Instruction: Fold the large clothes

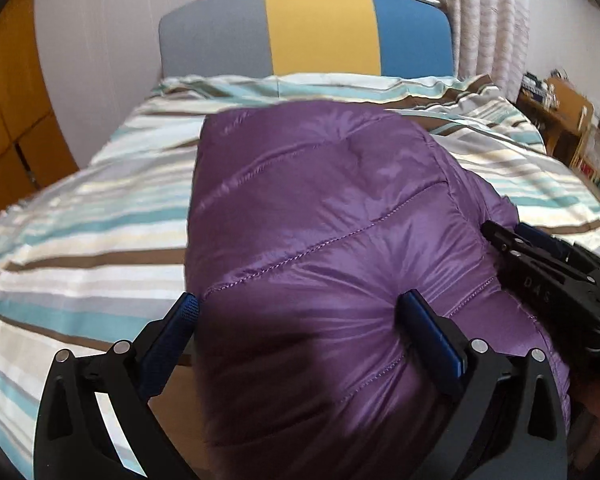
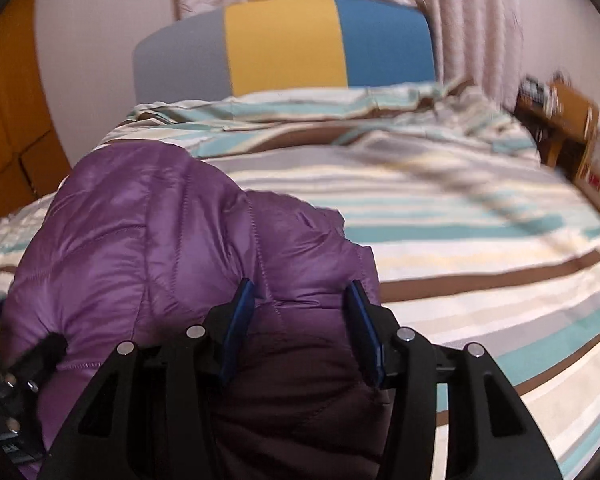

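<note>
Lettering on right gripper (image 1: 548, 280): "D A S", faint raised letters on the black body, seen from the left wrist view.
Shelf items (image 1: 540, 88): too blurred to read.
Elsewhere: nothing legible.

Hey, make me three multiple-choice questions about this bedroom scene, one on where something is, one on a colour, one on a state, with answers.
1. Where does the purple puffer jacket lie?
A. on the striped bed cover
B. on a chair
C. on the floor

2. What colour is the middle panel of the headboard?
A. red
B. yellow
C. green

3. What is between the left claw fingers?
A. a pillow
B. nothing
C. jacket fabric

Answers: 1 A, the jacket rests on the stripes. 2 B, yellow sits between grey and blue panels. 3 C, purple quilting bunches between its blue pads.
</note>
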Available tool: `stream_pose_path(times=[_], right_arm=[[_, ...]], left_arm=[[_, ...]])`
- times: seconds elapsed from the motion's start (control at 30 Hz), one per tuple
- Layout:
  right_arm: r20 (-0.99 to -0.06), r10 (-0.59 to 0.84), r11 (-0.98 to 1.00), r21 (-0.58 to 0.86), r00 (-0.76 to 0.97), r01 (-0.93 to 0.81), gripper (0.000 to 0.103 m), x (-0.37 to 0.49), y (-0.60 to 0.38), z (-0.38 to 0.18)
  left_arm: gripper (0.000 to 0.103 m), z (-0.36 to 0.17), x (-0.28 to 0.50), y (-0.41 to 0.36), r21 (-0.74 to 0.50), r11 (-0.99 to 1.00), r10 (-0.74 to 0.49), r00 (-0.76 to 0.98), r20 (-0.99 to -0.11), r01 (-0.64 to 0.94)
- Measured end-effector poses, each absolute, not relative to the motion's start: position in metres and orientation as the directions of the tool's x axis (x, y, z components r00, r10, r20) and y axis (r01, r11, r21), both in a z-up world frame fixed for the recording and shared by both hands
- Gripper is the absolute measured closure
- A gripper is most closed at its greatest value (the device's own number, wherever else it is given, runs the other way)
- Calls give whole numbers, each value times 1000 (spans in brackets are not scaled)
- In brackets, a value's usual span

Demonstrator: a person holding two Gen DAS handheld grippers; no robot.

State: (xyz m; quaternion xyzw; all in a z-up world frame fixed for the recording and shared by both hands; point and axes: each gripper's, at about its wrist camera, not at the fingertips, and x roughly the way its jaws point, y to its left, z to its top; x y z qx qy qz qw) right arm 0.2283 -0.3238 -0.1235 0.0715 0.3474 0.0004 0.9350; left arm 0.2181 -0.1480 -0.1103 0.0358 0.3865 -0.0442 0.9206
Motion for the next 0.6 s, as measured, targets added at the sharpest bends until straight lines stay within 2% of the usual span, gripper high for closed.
stream_pose_path(times=[0.13, 0.33, 0.37, 0.5, 0.6], right_arm=[[-641, 58, 990, 136, 766, 39, 54, 225, -325, -121], [-611, 93, 982, 187, 786, 29, 43, 190, -328, -97], [-605, 101, 980, 197, 790, 26, 40, 179, -328, -91], [-598, 137, 971, 237, 789, 12, 37, 146, -325, -83], [-613, 150, 969, 246, 776, 7, 35, 127, -322, -87]], left_arm=[[3, -111, 212, -145, 27, 993, -61, 707, -705, 112], [3, -95, 189, -135, -2, 992, -90, 719, -689, 123], [3, -92, 182, -134, -16, 991, -109, 720, -686, 136], [3, -77, 148, -139, -55, 975, -200, 745, -636, 215], [3, -81, 132, -153, 5, 960, -212, 741, -637, 279]])
